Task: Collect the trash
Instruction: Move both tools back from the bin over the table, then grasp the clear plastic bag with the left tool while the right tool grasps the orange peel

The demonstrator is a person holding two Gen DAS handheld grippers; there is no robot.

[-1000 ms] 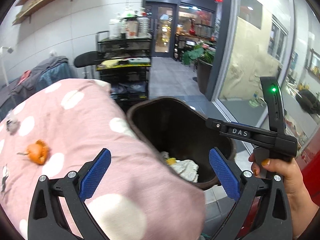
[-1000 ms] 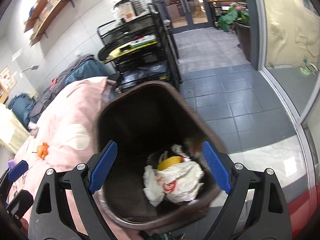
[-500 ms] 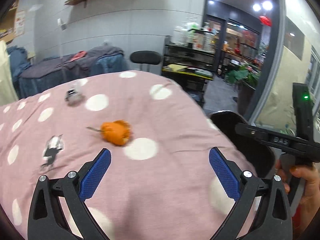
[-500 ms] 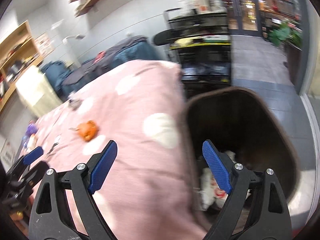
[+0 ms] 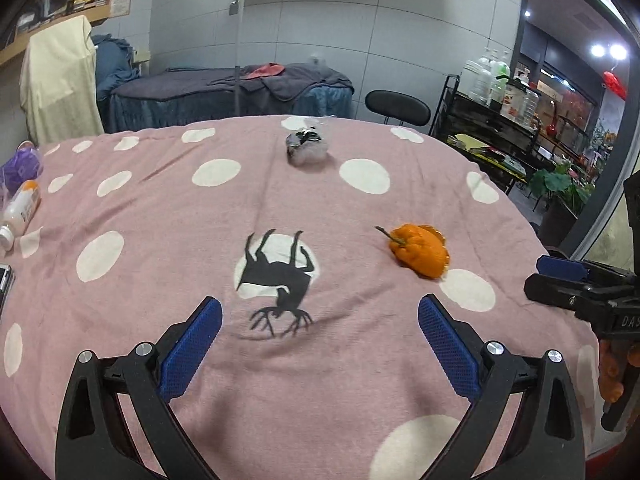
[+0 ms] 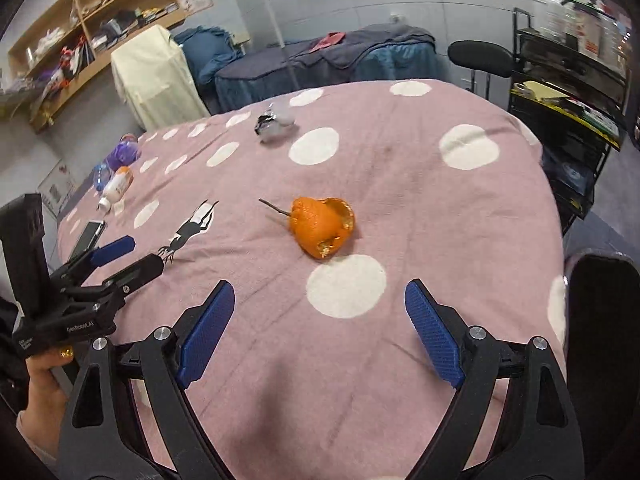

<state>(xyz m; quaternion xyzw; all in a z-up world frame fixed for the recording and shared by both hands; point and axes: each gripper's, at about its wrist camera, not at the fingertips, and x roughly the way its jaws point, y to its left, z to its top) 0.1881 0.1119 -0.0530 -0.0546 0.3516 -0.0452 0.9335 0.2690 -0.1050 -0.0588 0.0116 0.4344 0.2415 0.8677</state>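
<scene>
Both your right gripper (image 6: 316,336) and left gripper (image 5: 318,350) gape wide, holding nothing. The orange peel (image 6: 320,226) near the bed's (image 6: 440,208) right edge is soft; pinch off-centre and it may tear or slip

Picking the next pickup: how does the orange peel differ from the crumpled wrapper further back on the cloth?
The orange peel is bright orange with a thin stem sticking out; the wrapper is a pale clear and silvery crumple with a dark patch. The peel looks larger and lies nearer both grippers, almost ahead of the right gripper; the wrapper sits towards the far edge. Both lie loose on the pink spotted cloth, untouched.
</scene>
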